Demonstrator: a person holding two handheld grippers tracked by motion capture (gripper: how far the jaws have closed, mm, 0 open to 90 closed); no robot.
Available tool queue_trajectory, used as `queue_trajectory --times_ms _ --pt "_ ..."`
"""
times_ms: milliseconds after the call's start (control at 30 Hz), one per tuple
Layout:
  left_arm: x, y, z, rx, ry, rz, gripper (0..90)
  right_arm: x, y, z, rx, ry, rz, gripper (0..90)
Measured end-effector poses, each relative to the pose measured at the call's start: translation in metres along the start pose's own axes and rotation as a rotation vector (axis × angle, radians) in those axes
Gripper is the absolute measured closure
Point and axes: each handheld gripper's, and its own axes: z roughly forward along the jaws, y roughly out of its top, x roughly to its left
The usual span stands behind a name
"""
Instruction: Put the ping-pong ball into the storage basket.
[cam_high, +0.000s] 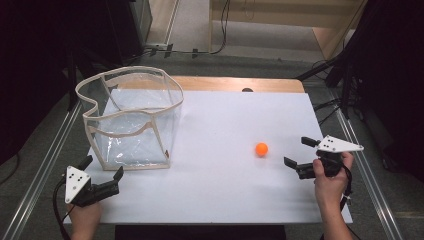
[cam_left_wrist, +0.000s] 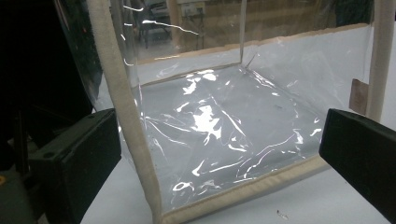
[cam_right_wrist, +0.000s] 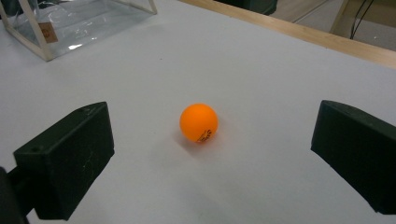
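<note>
Right gripper (cam_high: 299, 156) sits low near the table's right edge, hand wrapped round the handle, jaws spread wide and pointed at the orange ball (cam_high: 261, 149), nothing gripped. The ball rests on the white sheet (cam_high: 225, 190) just ahead of those jaws, loads of bare space around it. It's glossy with small dark print. Left gripper (cam_high: 102, 171) is also released, aimed at the near bottom corner of the clear bag (cam_high: 131, 117).

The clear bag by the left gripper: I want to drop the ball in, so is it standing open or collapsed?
Standing open. The clear bag stands upright on the table with its rim spread wide and nothing inside.
</note>
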Motion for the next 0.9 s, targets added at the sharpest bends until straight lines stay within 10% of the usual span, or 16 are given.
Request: queue_trajectory --times_ms 900 --pt "-0.001 0.0 0.0 0.0 -0.006 0.009 0.0 -0.005 0.025 0.04 0.138 0.059 -0.029 0.0"
